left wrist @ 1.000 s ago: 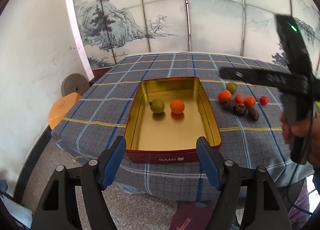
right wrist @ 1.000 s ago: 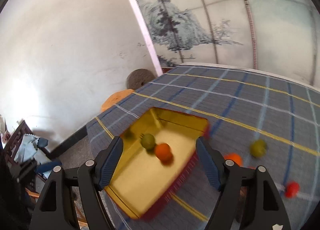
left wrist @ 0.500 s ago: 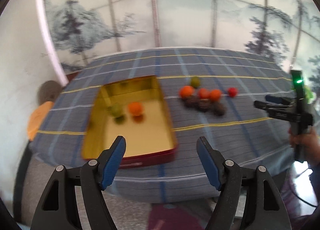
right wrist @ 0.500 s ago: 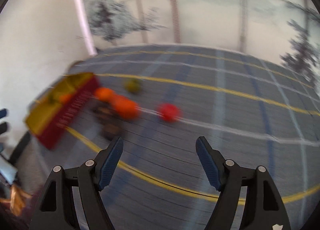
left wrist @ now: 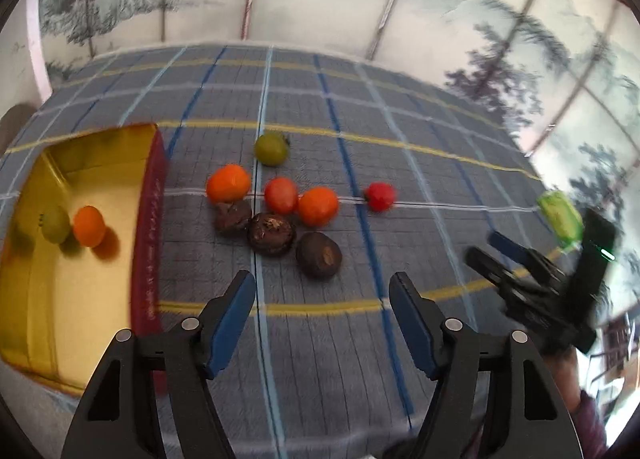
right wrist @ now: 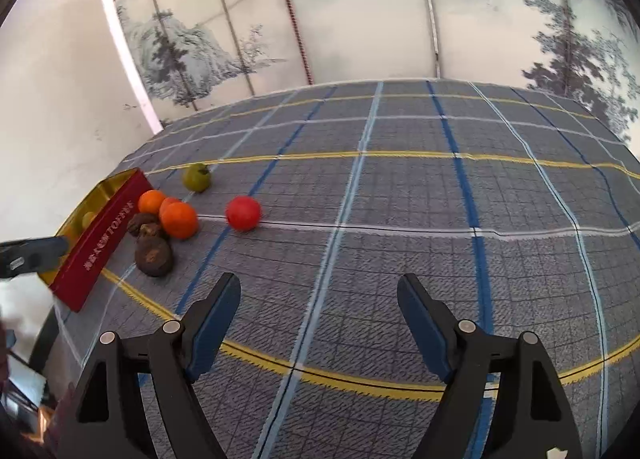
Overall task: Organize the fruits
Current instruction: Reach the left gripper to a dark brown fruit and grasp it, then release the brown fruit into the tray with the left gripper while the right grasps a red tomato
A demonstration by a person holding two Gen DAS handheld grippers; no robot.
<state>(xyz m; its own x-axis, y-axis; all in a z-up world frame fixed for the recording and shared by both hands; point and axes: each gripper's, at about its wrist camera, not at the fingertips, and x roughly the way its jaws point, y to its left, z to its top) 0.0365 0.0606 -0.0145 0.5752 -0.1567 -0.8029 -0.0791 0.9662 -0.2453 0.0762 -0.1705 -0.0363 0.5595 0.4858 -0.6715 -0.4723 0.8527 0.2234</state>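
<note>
Swinging away from the tin (left wrist: 150,219), both tongs now face the loose fruit: left tongs (left wrist: 322,321), gaping and empty, sit nearest the dark fruit (left wrist: 319,255) at frame centre; right tongs (right wrist: 320,323) also gape, empty.

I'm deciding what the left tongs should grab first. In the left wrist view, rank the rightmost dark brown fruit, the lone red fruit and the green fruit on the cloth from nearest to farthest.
From the left tongs:
1. Dark brown fruit, just ahead, between the open jaws.
2. Red fruit, ahead to the right, apart from the cluster.
3. Green fruit, farthest, behind the cluster.
</note>
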